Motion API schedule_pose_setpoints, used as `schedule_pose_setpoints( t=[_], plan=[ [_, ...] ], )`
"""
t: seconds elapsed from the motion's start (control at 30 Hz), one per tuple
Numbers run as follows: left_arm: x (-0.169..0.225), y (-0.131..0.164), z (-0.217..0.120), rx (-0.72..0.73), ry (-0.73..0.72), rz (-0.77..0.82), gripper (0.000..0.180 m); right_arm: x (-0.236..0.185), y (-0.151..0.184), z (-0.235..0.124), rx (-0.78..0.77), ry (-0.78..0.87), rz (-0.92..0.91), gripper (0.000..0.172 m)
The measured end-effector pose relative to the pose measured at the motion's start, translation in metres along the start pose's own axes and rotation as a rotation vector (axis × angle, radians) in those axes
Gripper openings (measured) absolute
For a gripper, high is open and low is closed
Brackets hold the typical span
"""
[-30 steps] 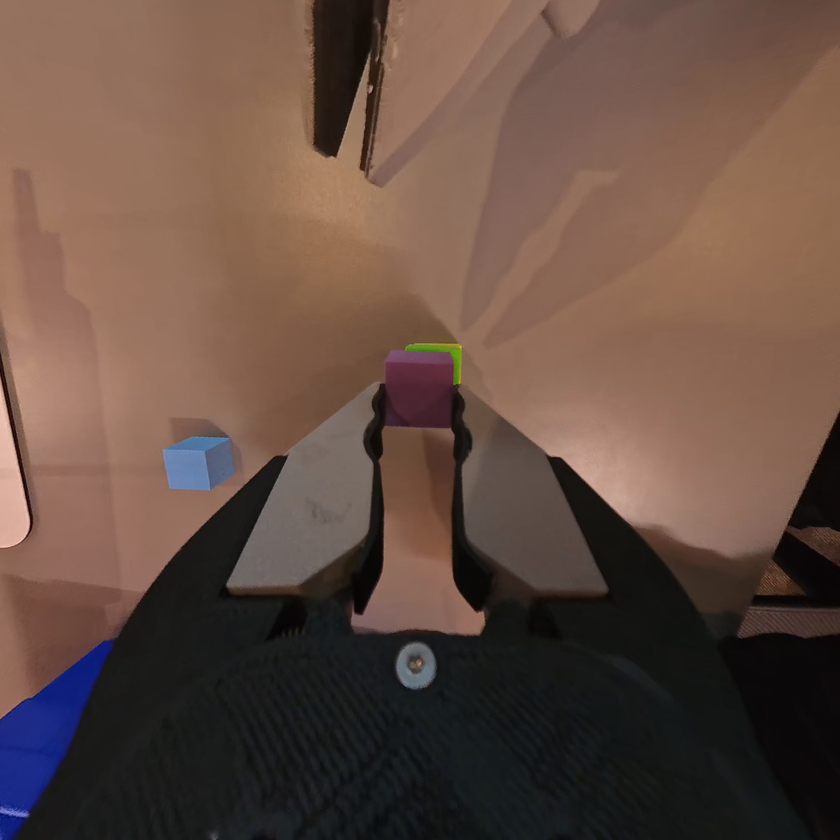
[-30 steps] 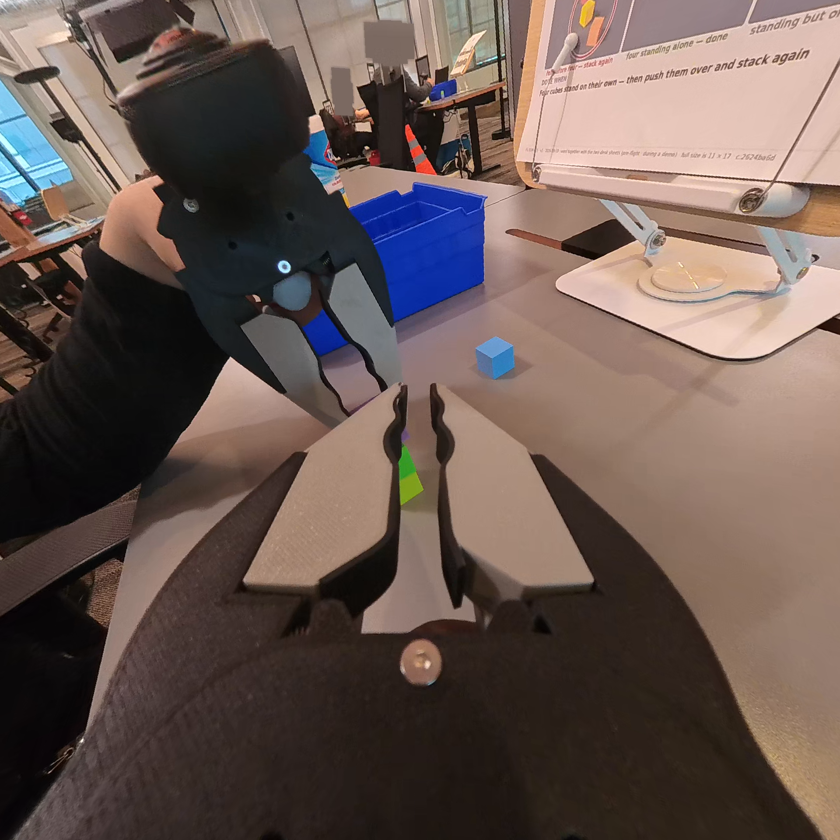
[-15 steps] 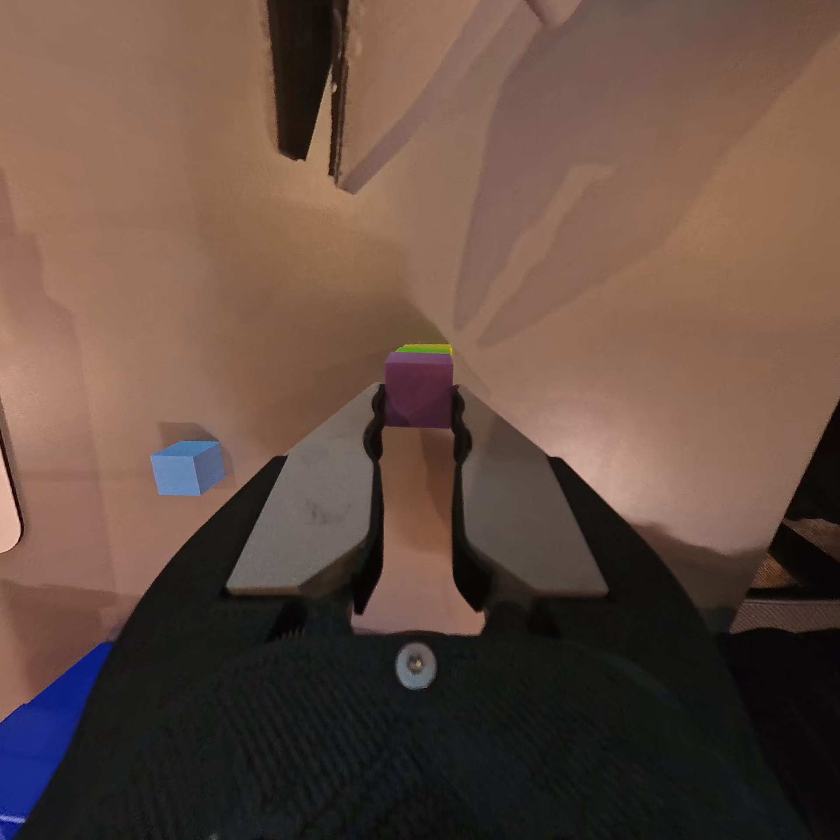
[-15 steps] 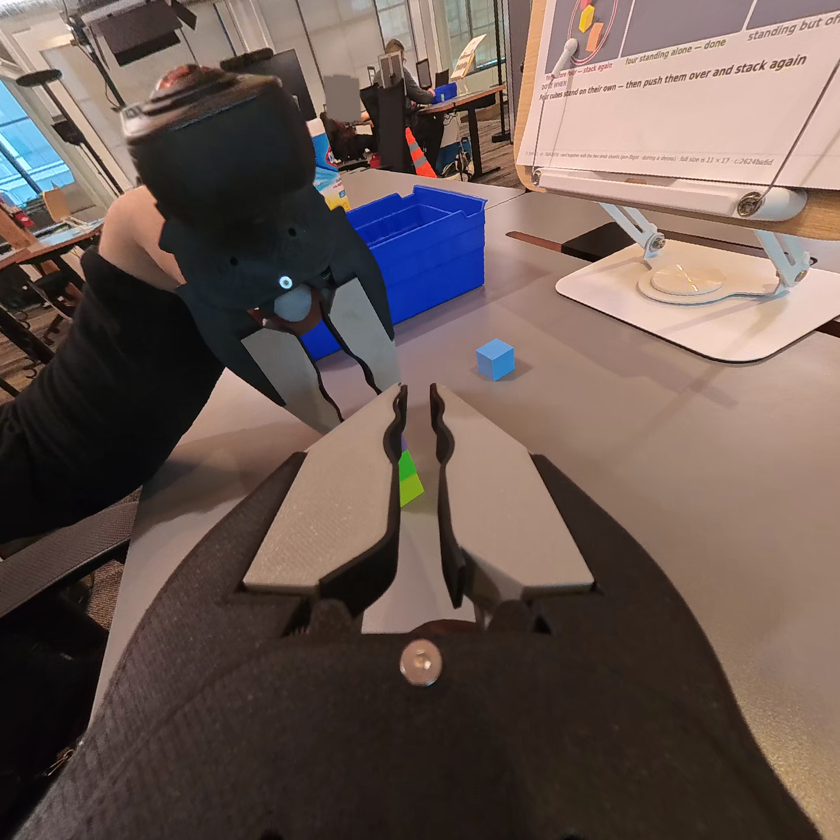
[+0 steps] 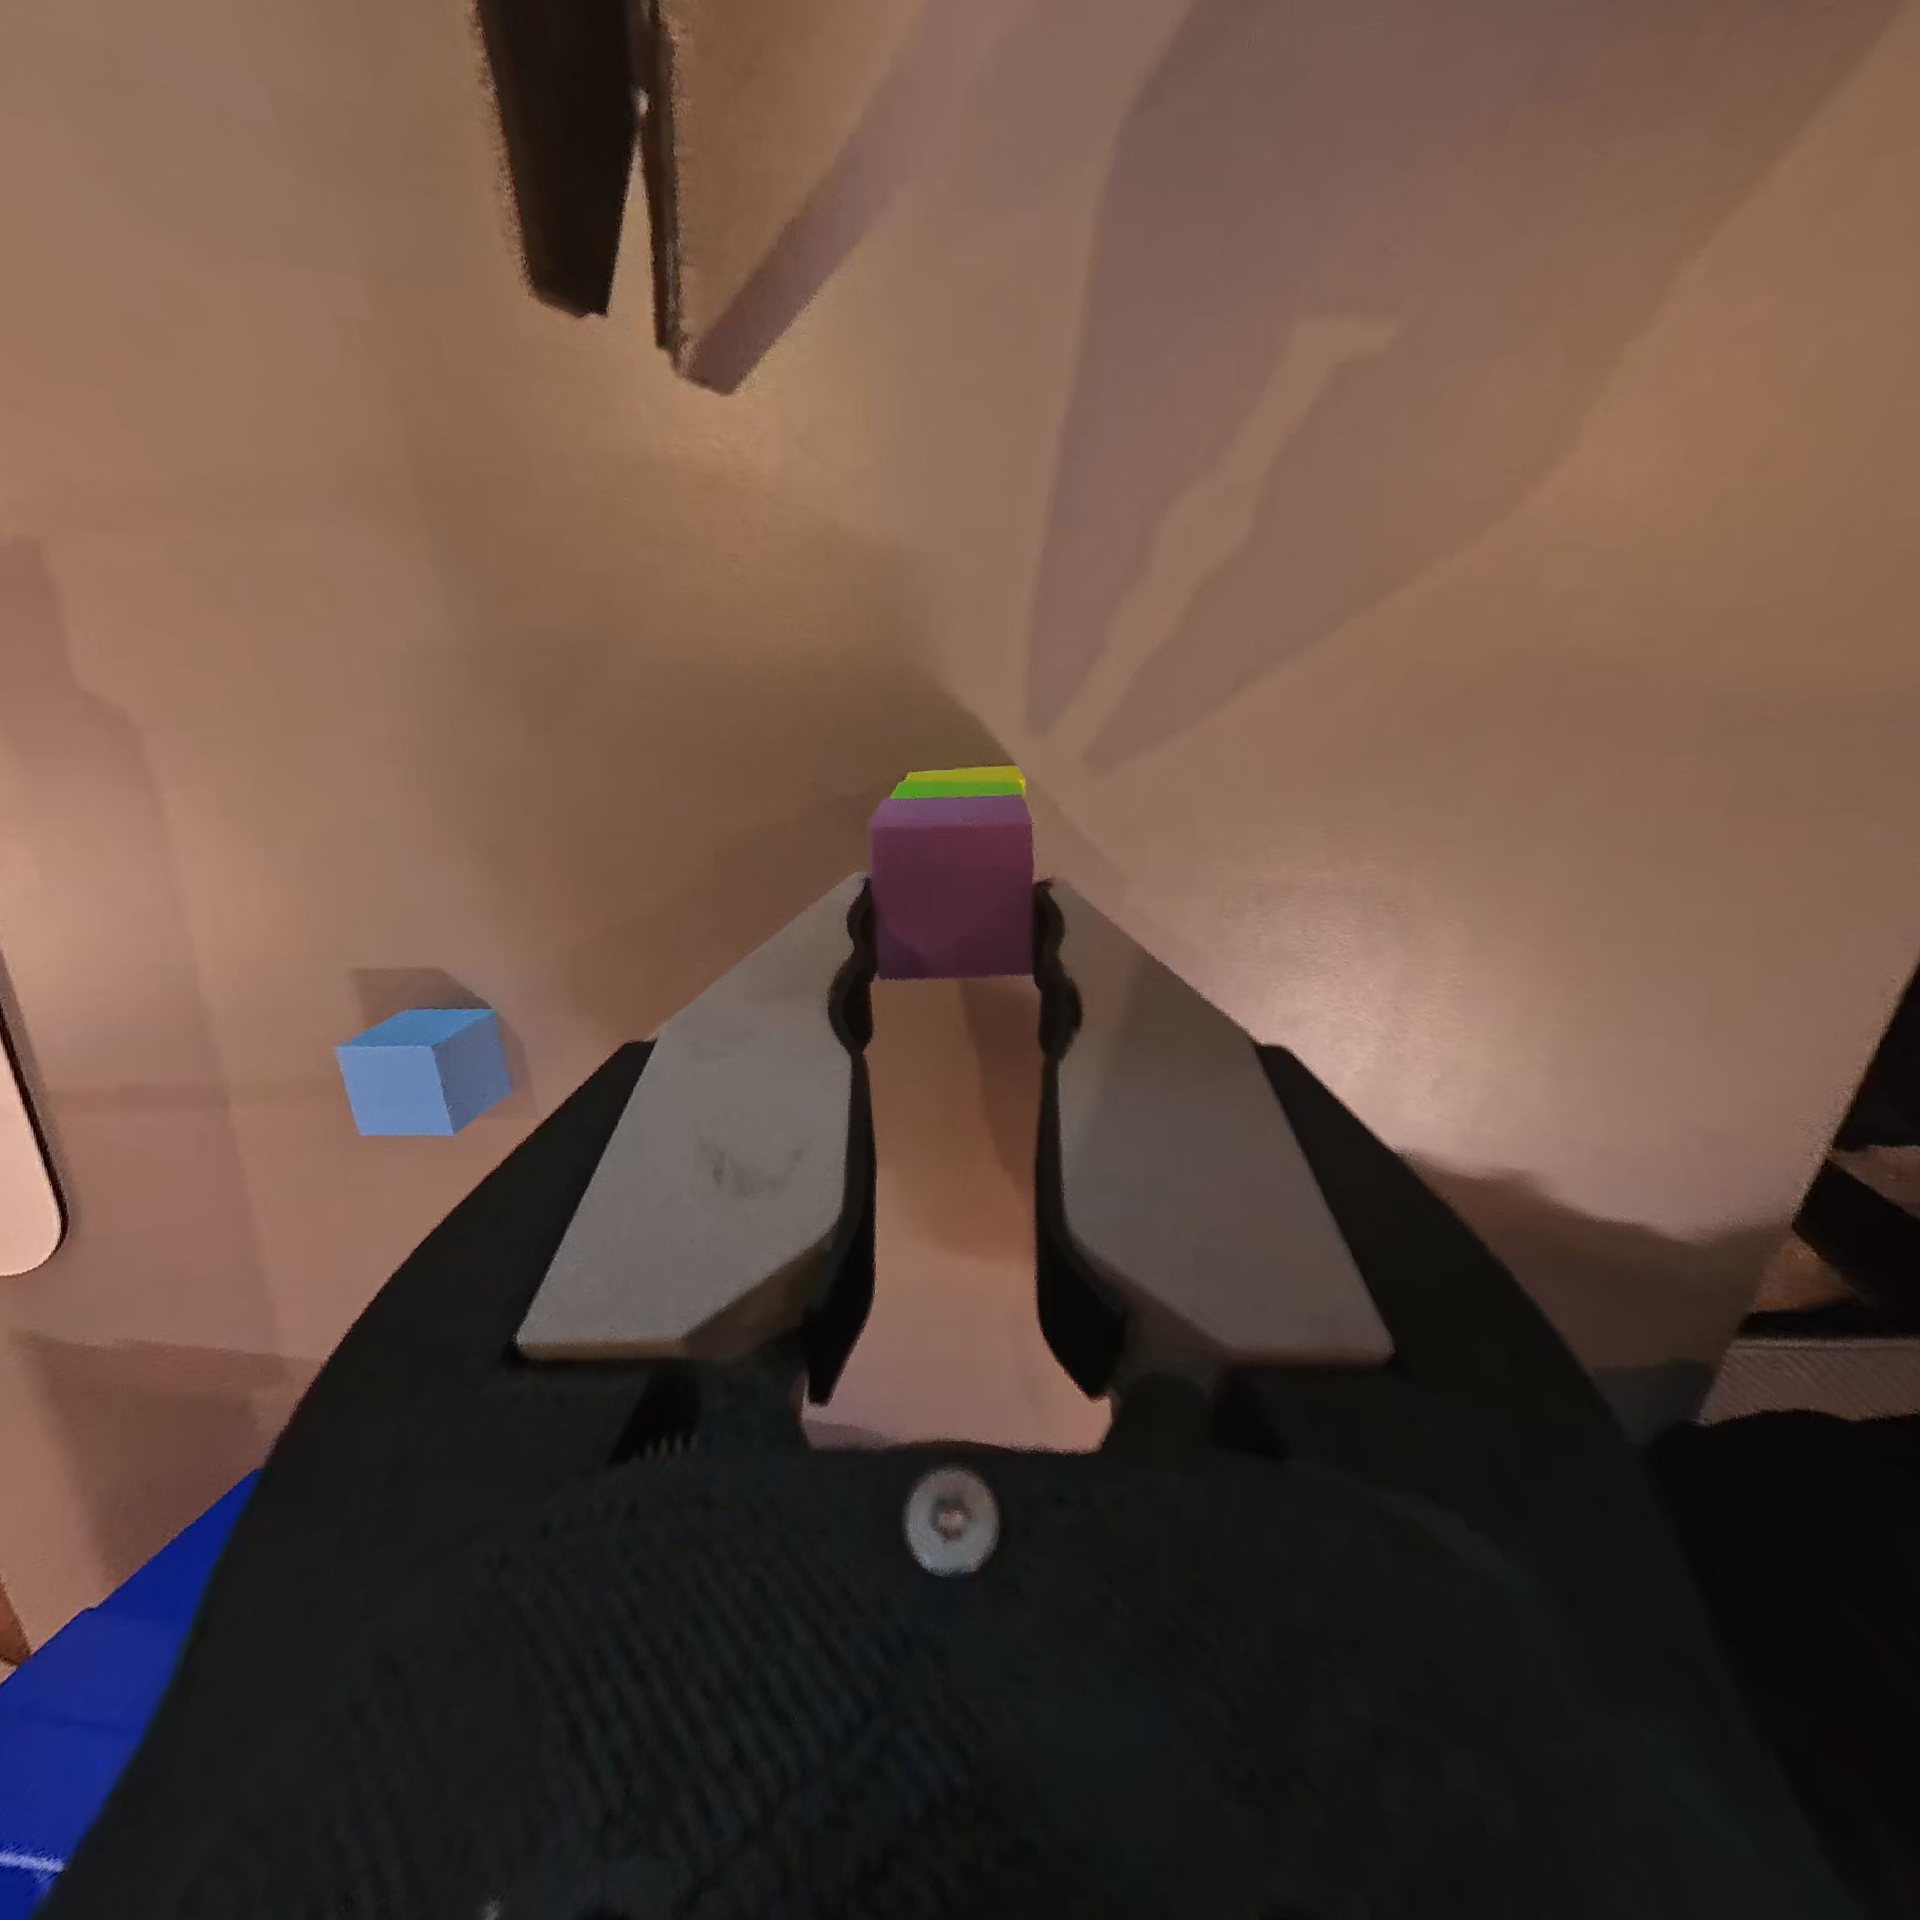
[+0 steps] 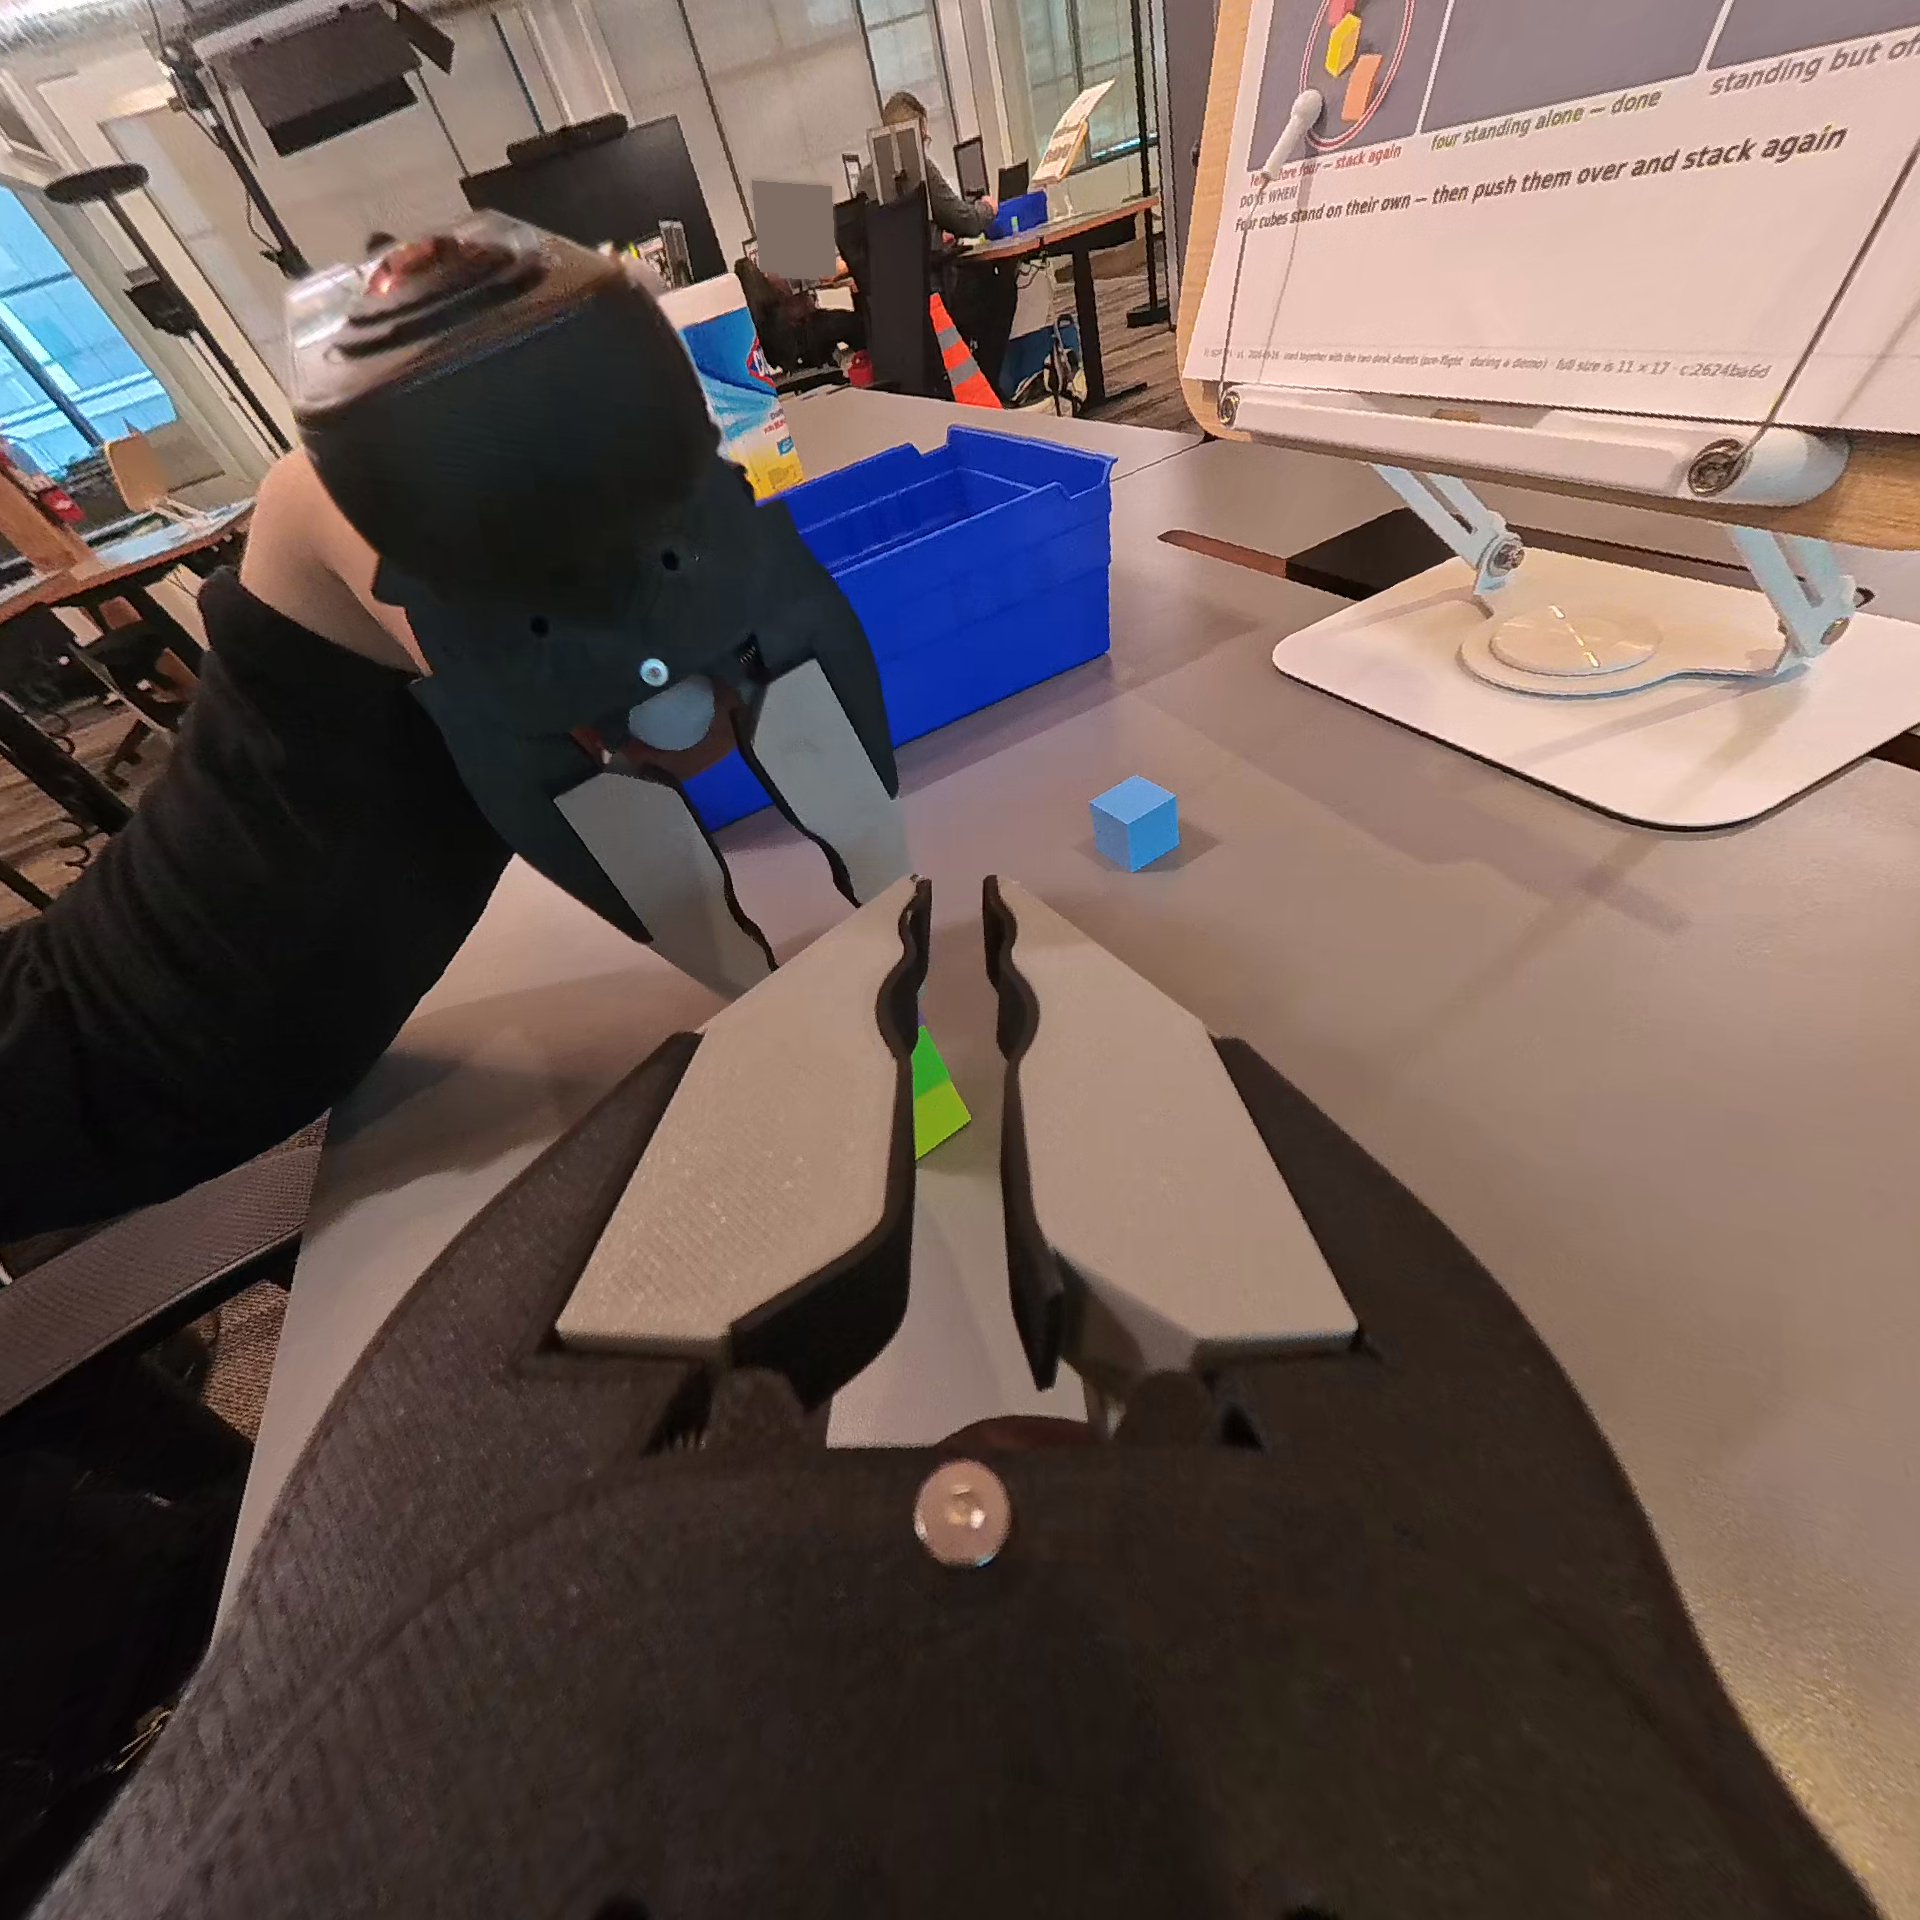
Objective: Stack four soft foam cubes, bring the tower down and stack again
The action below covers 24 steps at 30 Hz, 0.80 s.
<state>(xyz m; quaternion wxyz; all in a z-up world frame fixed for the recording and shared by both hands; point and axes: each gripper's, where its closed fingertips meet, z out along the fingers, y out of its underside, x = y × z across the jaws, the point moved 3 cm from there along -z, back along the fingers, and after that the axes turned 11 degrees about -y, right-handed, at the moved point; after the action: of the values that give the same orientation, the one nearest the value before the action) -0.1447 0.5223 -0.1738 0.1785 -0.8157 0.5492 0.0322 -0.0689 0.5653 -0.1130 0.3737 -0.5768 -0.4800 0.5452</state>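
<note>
grey table (image 6: 1455, 1143) | blue bin (image 6: 966, 582) | windows (image 6: 62, 384) left | desks (image 6: 1060, 223) behind

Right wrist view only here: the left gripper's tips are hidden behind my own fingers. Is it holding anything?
Observer: Yes. The left gripper is shut on a purple cube, with its fingers pressing on both sides.
Operator: Is it over the stack?
Observer: Yes, directly above the green cube. Only a sliver of green shows past the purple.
Operator: Lined up?
Observer: Nearly. The green edge and the edge of the yellow cube peek out on the far side only.
</note>
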Motion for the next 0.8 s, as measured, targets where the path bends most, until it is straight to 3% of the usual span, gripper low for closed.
schedule_pose_setpoints(
  t=[0.47,0.8],
  plan=[
    [-0.001,0.000,-0.006,0.028,-0.004,-0.015,0.043,-0.002,0.005,0.005,-0.028,-0.015,0.001,0.008],
    [-0.015,0.027,-0.031,0.084,-0.076,-0.134,0.063,-0.014,0.022,0.020,-0.116,-0.121,-0.014,0.020]
  ],
)
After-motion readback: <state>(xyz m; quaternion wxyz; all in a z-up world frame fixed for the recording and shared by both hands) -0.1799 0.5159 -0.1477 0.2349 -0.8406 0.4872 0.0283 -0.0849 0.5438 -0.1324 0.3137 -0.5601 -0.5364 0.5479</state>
